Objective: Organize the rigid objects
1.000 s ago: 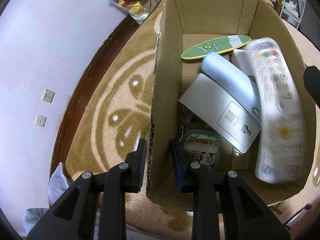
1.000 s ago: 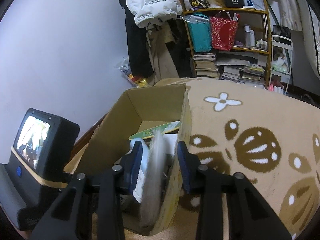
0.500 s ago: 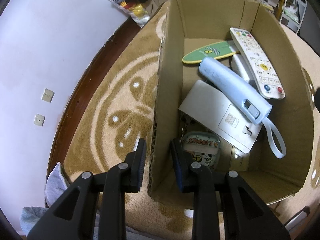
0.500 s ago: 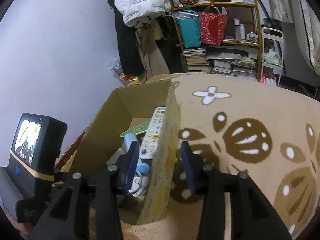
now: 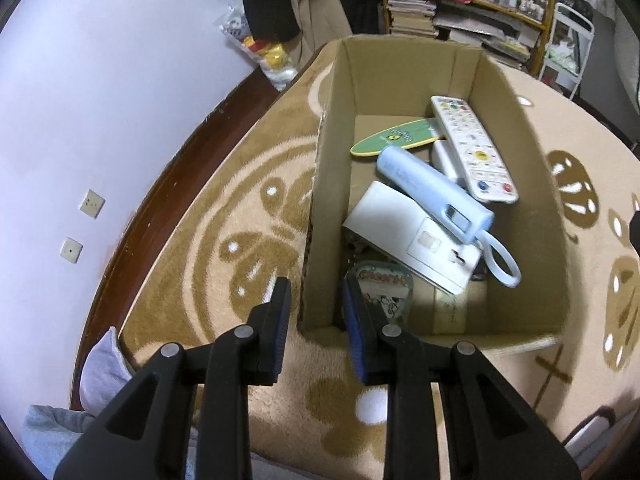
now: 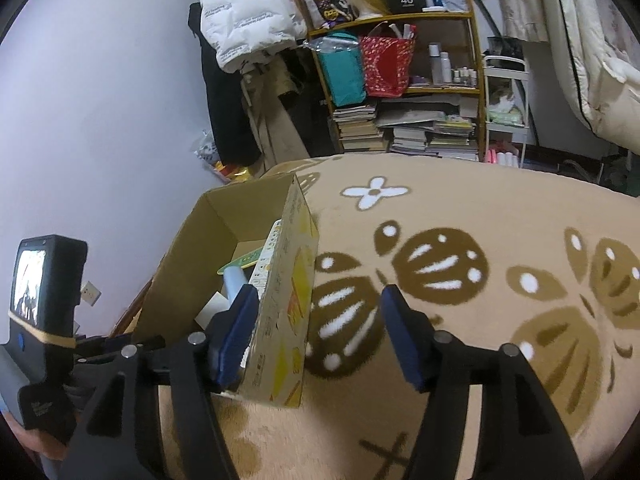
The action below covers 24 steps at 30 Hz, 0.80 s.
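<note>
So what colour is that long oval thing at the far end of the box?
Green, with a paler end, the oval board in the cardboard box; clearest in the left wrist view.

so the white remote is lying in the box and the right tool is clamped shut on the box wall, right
Not quite. The white remote does lie in the cardboard box, but the right tool is open: the right wrist view shows its fingers spread wide, one on each side of the box wall, not gripping it.
</note>
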Tool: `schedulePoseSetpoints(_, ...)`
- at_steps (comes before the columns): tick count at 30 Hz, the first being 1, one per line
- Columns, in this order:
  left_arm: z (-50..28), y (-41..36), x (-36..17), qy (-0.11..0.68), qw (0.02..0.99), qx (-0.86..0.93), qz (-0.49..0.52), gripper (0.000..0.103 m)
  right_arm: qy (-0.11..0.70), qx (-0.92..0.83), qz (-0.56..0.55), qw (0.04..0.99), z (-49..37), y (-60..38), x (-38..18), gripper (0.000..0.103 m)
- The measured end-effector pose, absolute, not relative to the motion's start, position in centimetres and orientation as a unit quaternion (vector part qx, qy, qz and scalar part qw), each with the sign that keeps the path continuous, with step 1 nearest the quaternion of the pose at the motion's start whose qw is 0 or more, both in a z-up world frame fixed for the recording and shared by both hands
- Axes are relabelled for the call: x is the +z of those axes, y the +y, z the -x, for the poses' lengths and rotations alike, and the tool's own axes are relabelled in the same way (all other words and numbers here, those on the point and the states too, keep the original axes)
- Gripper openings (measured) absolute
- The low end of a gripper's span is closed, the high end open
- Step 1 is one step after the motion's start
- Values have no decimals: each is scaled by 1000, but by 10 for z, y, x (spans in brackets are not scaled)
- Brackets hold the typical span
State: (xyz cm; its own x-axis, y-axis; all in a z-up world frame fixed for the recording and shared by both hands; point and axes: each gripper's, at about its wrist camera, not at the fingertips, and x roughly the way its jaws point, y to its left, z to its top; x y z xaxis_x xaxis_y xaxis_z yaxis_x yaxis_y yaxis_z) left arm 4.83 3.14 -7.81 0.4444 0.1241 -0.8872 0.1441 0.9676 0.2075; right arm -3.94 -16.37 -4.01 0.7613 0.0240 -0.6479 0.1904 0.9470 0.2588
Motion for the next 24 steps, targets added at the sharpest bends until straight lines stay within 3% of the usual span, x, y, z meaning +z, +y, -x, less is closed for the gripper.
schedulePoseSetpoints(5, -28, 29, -62, 505, 852, -19, -133, 25, 334, -53, -147, 930, 57, -162, -31, 77)
schedulePoseSetpoints(24, 27, 36, -17, 440, 889, -54, -118, 26, 311, -56, -144, 938, 106, -153, -11, 93)
